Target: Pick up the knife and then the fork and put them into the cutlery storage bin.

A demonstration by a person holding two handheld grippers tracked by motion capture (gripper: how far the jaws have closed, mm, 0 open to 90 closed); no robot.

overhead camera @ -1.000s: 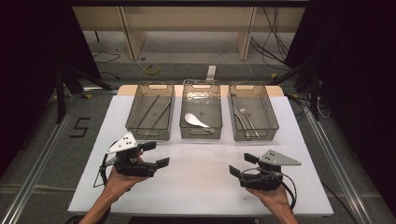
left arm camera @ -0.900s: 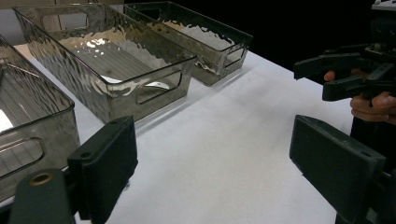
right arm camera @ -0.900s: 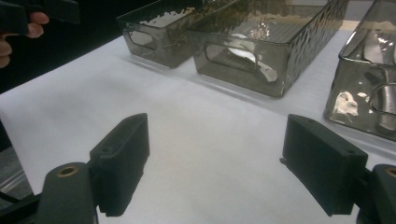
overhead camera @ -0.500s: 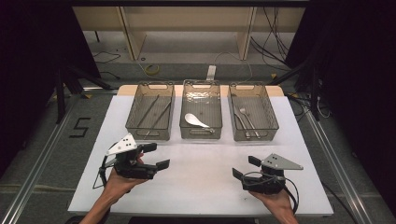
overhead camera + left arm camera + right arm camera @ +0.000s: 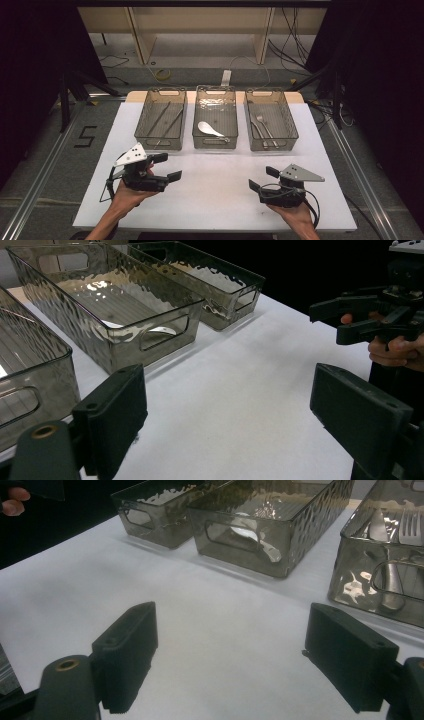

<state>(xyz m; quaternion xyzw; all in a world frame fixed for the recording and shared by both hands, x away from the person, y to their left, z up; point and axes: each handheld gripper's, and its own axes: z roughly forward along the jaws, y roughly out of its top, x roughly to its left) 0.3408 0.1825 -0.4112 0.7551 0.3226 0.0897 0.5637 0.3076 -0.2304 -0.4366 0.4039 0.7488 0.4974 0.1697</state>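
Three smoky clear bins stand in a row at the table's far side. The left bin (image 5: 161, 120) holds thin dark sticks. A white spoon (image 5: 210, 129) lies in the middle bin (image 5: 215, 116). Metal forks (image 5: 263, 127) lie in the right bin (image 5: 270, 119). My left gripper (image 5: 168, 167) is open over the bare near-left table, nothing between its jaws (image 5: 235, 415). My right gripper (image 5: 263, 179) is open at the near right, also holding nothing (image 5: 240, 650). In the right gripper view a fork (image 5: 410, 527) shows inside the nearest bin (image 5: 385, 555).
The white table (image 5: 215, 175) has bare room between the bins and the grippers. In the left gripper view the other hand's gripper (image 5: 380, 315) sits across the table. Dark floor, rails and cables surround the table; its front edge lies just behind both hands.
My right gripper has slid a little to the right and back toward the front edge. The left gripper has barely shifted. Both stay open.
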